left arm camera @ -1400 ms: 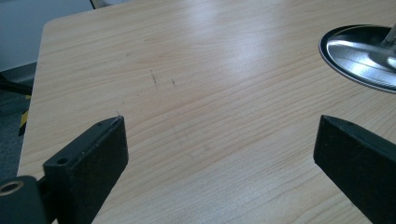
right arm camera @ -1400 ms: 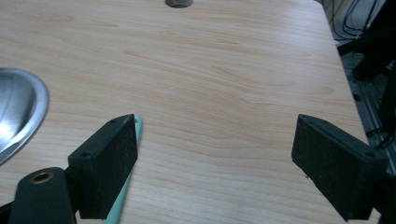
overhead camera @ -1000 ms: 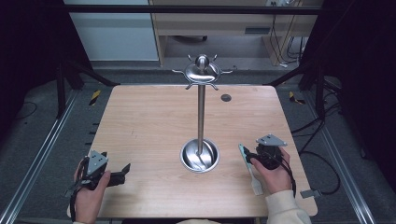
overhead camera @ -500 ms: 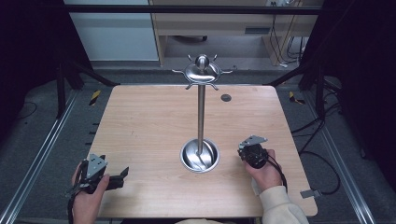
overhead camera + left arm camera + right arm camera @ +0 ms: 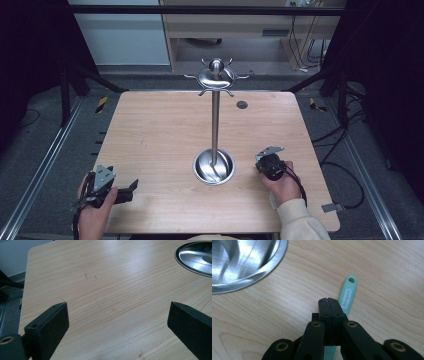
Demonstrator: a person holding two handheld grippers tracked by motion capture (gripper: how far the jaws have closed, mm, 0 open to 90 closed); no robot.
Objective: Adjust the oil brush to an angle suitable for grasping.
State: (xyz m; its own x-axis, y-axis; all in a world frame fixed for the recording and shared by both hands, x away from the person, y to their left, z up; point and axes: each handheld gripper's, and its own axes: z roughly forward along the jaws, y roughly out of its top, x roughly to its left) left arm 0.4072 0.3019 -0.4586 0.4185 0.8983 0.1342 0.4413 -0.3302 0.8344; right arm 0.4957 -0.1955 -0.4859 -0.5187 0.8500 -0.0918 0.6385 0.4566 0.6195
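Now the right gripper [image 5: 329,300] is seen just right of the steel stand's base [image 5: 214,166], brought in closer than a second ago, and its jaws have just been closing; they now meet, seemingly above the mint-green utensil handle [image 5: 347,296] lying flat on the table [image 5: 150,130], so no firm grasp is judged made. Well left of the base, the left gripper [image 5: 117,315] is held with jaws wide apart and empty

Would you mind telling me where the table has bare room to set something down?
The table is bare left of the metal stand, up to the far edge, and right of its pole. It is crowded near the right gripper, shut above a mint handle beside the stand's base.
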